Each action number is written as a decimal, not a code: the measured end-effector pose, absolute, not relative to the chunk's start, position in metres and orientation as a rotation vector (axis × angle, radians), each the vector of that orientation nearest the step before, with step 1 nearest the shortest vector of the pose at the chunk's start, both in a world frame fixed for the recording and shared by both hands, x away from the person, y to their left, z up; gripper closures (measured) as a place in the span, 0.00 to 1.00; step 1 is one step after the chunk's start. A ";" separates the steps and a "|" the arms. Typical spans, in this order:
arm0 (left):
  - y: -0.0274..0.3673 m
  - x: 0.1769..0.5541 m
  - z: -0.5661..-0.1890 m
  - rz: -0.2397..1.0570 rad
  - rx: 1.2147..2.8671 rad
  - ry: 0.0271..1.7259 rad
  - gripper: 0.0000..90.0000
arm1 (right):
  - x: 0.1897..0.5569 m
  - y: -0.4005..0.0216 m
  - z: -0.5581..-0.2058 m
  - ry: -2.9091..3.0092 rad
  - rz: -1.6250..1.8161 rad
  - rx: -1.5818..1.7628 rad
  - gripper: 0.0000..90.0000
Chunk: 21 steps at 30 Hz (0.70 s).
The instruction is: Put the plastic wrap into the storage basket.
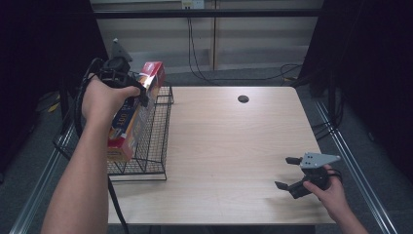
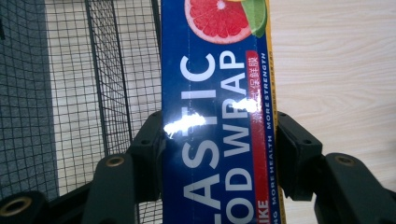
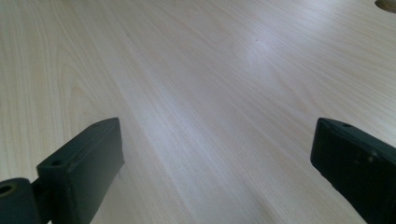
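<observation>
A long blue and red plastic food wrap box point(image 1: 139, 105) is held lengthwise above the black wire basket point(image 1: 158, 141) at the table's left edge. My left gripper point(image 1: 139, 92) is shut on the box near its far end. The left gripper view has both jaws pressed against the sides of the box point(image 2: 217, 116), with the basket mesh point(image 2: 102, 79) below and to the left. My right gripper point(image 1: 287, 173) rests low at the table's near right, open, nothing between its jaws. In the right gripper view, bare wood lies between the spread jaws of that gripper point(image 3: 217, 154).
The light wooden table point(image 1: 229, 141) has a round cable hole point(image 1: 243, 99) at the back. The basket overhangs the left edge. Cables trail on the floor behind the table, and dark curtains stand on both sides.
</observation>
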State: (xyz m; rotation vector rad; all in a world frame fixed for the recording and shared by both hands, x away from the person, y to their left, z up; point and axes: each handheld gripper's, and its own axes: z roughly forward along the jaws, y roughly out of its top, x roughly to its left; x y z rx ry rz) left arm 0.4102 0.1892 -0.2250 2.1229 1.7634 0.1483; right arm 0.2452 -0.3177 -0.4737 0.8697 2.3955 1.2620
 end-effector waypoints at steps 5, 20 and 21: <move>0.193 0.412 -0.225 0.144 2.110 1.788 0.49 | 0.246 -0.318 -0.474 2.391 1.269 0.870 0.02; 0.215 0.415 -0.227 0.176 2.069 1.838 0.49 | 0.246 -0.318 -0.474 2.397 1.265 0.869 0.02; 0.216 0.415 -0.227 0.176 2.059 1.842 0.49 | 0.246 -0.318 -0.474 2.396 1.264 0.870 0.02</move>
